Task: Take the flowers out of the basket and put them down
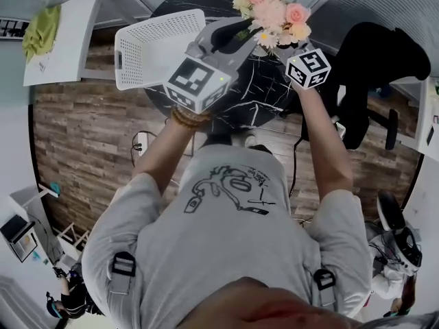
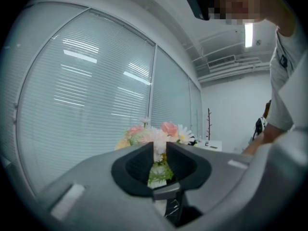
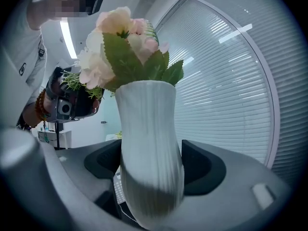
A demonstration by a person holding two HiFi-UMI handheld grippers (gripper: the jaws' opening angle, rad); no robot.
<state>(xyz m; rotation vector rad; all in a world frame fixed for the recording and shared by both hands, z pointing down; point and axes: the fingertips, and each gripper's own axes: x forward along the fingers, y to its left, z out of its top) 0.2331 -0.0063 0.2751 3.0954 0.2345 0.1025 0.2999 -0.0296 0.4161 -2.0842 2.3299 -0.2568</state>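
A bunch of pink, cream and white flowers (image 1: 274,12) stands in a ribbed white vase (image 3: 149,138), held up in the air over the black marble table (image 1: 260,88). My right gripper (image 1: 282,46) is shut on the vase's body, which fills the space between its jaws (image 3: 150,167). My left gripper (image 1: 241,34) reaches in from the left and is shut on the green stems just under the blooms (image 2: 154,134); the leaves sit in its narrow gap (image 2: 160,162). The white perforated basket (image 1: 154,46) lies on the table to the left, away from both grippers.
A black office chair (image 1: 374,67) stands to the right of the table. A white desk (image 1: 62,40) with a green cloth is at the far left. Wooden floor lies below. Window blinds (image 2: 96,90) are behind the flowers.
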